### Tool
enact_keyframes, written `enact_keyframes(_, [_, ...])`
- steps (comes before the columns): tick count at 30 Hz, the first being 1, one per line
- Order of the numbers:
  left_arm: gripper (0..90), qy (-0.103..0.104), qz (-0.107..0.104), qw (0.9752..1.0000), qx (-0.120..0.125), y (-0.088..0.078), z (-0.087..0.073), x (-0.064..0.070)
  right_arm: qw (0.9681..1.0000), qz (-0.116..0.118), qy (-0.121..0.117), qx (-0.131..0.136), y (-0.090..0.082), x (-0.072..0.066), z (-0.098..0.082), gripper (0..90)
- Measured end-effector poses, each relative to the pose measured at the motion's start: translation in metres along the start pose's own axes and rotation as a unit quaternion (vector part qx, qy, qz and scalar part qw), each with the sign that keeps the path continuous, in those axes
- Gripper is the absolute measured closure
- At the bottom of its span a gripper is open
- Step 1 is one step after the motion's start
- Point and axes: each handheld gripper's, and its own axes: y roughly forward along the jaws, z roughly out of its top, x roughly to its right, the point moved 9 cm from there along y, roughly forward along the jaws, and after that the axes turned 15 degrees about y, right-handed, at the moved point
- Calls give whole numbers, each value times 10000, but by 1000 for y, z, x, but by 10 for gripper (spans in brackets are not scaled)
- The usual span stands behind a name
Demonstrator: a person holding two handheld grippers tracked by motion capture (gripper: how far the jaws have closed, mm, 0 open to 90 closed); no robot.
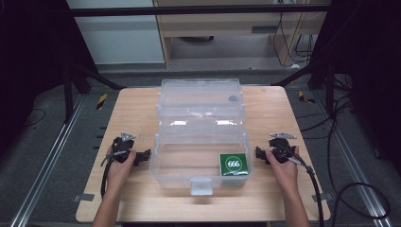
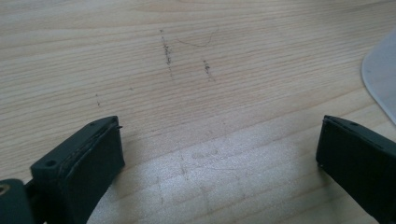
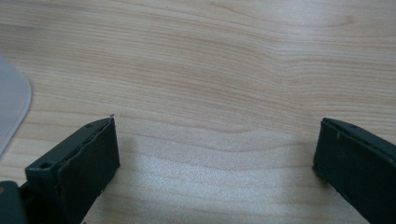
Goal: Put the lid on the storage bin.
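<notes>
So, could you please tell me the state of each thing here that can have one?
Clear plastic box: lid open, tilted back.
Green packet: lying flat inside the box, at its right front corner.
Left gripper: open, nothing between its jaws.
Right gripper: open, nothing between its jaws.

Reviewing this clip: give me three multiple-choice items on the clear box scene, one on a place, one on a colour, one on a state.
1. Where does the packet lie in the clear box?
A. near right corner
B. far left corner
C. on the open lid

2. The packet's colour?
A. red
B. green
C. yellow

3. How do the jaws of the left gripper and right gripper stand?
A. both shut
B. one shut
C. both open

Answers: 1 A, it sits by the front right wall; 2 B, green with a white circle; 3 C, bare table shows between each pair.
</notes>
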Motion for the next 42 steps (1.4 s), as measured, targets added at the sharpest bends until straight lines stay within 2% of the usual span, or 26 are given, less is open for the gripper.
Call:
enact_keyframes(6, [32,131,-142,9997,142,-3,6,3,10000,60,-43,-4,-1,-1,-1,6])
enact_keyframes(9, [37,307,-119,9992,242,-8,11,4,9999,121,-92,-5,0,0,0,20])
enact_keyframes(10, [41,372,-58,9989,278,-11,13,6,9999,151,-64,23,-1,0,1,62])
enact_keyframes(11, [40,401,-22,9986,330,-14,15,7,9994,267,-75,210,-3,0,5,95])
enact_keyframes(12, [39,414,-6,9984,394,-17,17,8,9989,329,-85,328,-4,0,8,85])
enact_keyframes(16, [35,702,196,9960,521,-36,27,4,9972,245,-521,486,-16,-3,18,90])
enact_keyframes(18, [38,1053,217,9928,526,-51,30,-1,9936,34,-1046,433,-31,-4,26,78])
enact_keyframes(19, [38,1053,217,9928,526,-51,30,-1,9926,-13,-1125,445,-36,-3,29,78])
enact_keyframes(20, [37,1185,219,9912,549,-58,30,-2,9919,-27,-1162,511,-46,-1,36,82])
enact_keyframes(22, [38,1278,121,9902,552,-70,30,0,9925,10,-1105,515,-54,-1,41,86])
enact_keyframes(24, [40,1640,189,9855,396,-79,29,2,9913,126,-1235,436,-73,-6,50,93])
enact_keyframes(25, [41,1976,166,9797,291,-86,30,6,9897,147,-1373,378,-80,-9,52,92])
enact_keyframes(26, [44,2107,84,9771,280,-92,32,10,9883,164,-1480,337,-86,-12,54,92])
enact_keyframes(27, [44,2093,-15,9773,335,-96,35,14,9883,164,-1480,337,-86,-12,54,92])
enact_keyframes(28, [50,2054,-209,9775,433,-104,40,18,9855,241,-1650,324,-97,-19,59,92])
enact_keyframes(30, [54,2201,-311,9742,378,-111,45,20,9839,272,-1736,328,-100,-21,61,95])
enact_keyframes(31, [65,2344,-329,9712,275,-114,46,21,9786,325,-2002,336,-111,-30,68,125])
enact_keyframes(33, [82,2373,-363,9706,194,-117,50,20,9748,362,-2173,344,-118,-39,74,138])
enact_keyframes(34, [82,2346,-449,9708,241,-118,53,21,9748,362,-2173,344,-118,-39,74,138])
enact_keyframes(36, [81,2362,-595,9692,363,-121,59,24,9685,427,-2432,330,-126,-53,82,173])
enact_keyframes(37, [75,2394,-597,9682,416,-121,61,26,9631,465,-2628,361,-133,-64,91,182])
enact_keyframes(38, [75,2453,-586,9669,381,-122,62,26,9631,465,-2628,361,-133,-64,91,182])
enact_keyframes(39, [63,2501,-579,9657,387,-123,63,29,9585,496,-2784,350,-140,-73,98,213])
enact_keyframes(40, [63,2549,-602,9642,411,-124,64,32,9585,496,-2784,350,-140,-73,98,213])
enact_keyframes(41, [62,2605,-629,9625,420,-127,65,36,9558,514,-2872,349,-143,-78,102,215])
enact_keyframes(42, [57,2590,-698,9624,425,-130,65,41,9521,524,-2997,321,-147,-83,107,220])
